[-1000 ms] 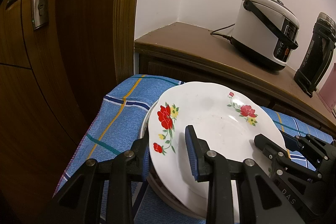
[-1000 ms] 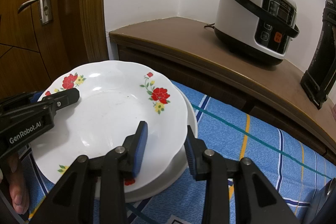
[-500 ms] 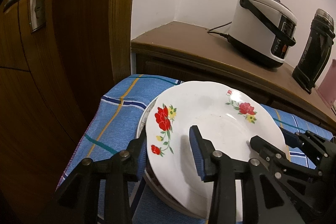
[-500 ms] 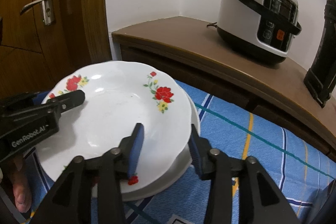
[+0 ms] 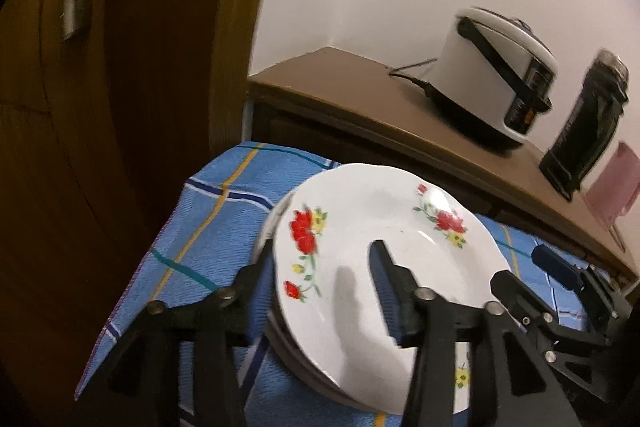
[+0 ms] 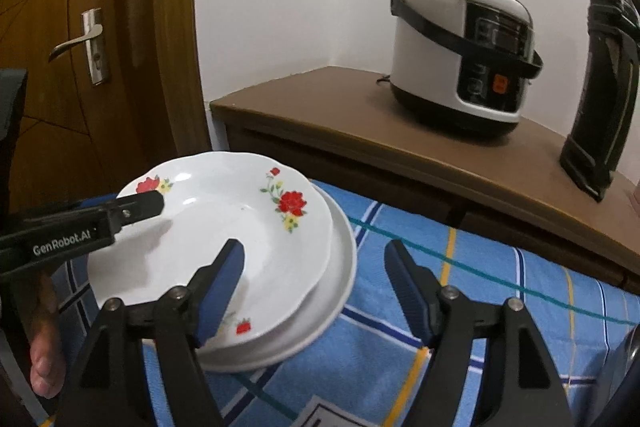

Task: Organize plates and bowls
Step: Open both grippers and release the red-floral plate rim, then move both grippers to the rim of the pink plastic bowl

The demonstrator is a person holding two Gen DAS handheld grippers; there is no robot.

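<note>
A white plate with red flowers lies on top of a stack of plain white plates on the blue checked cloth. My left gripper straddles its left rim with the jaws opening. One finger is beside the stack, the other hangs over the plate, and neither pad presses on it. My right gripper straddles the right rim. Its jaws are opening too and stand clear of the plate. In the right wrist view one finger of the left gripper reaches over the plate's far left.
Behind the cloth runs a brown sideboard with a white rice cooker, a black flask and a pink item. A wooden door stands at the left. A person's fingers show at the lower left.
Both grippers have widened their jaws and let go of the flowered plate, which now rests on the stack. The right gripper has drawn back a little.
</note>
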